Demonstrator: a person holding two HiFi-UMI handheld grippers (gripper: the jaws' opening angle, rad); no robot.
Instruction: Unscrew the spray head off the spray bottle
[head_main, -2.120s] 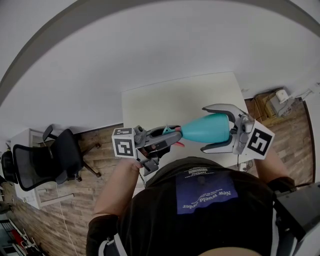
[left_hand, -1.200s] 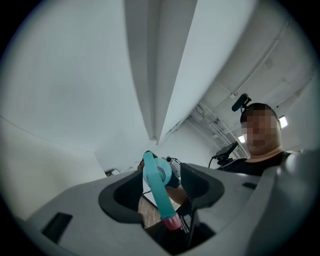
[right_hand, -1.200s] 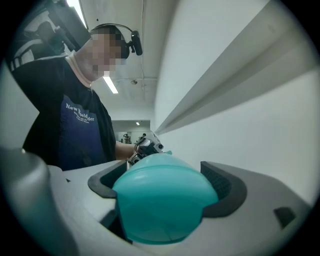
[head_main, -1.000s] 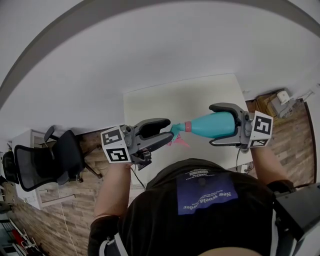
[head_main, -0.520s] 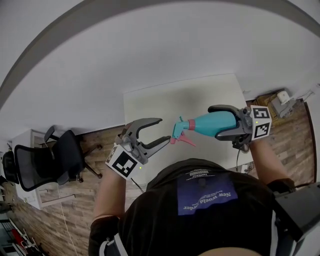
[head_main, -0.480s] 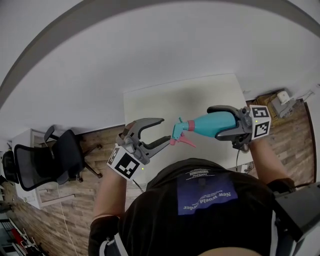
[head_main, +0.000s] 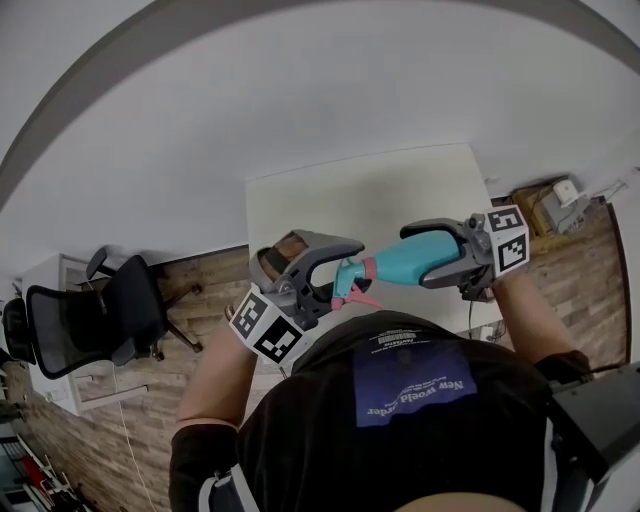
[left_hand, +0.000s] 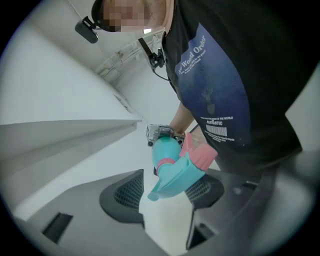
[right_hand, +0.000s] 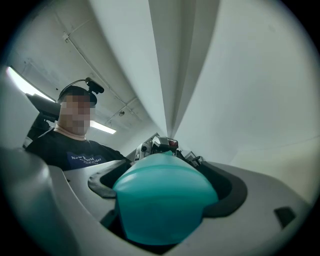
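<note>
The teal spray bottle (head_main: 418, 256) lies level in the air over the white table (head_main: 340, 205), and my right gripper (head_main: 413, 257) is shut on its body. The bottle's rounded base fills the right gripper view (right_hand: 162, 200). Its teal spray head (head_main: 347, 276) with the pink trigger (left_hand: 201, 153) points left. My left gripper (head_main: 344, 271) is open, its jaws standing on either side of the spray head (left_hand: 176, 174) with gaps showing. In the left gripper view the bottle's neck (left_hand: 165, 149) runs back to the right gripper (left_hand: 160, 134).
A black office chair (head_main: 90, 315) stands on the wooden floor at the left. A small box (head_main: 555, 205) sits on the floor beyond the table's right edge. The person's dark shirt (head_main: 400, 420) is close under both grippers.
My left gripper has swung right and turned, so its open jaws now stand round the spray head instead of beside it. The right gripper has shifted the bottle slightly left.
</note>
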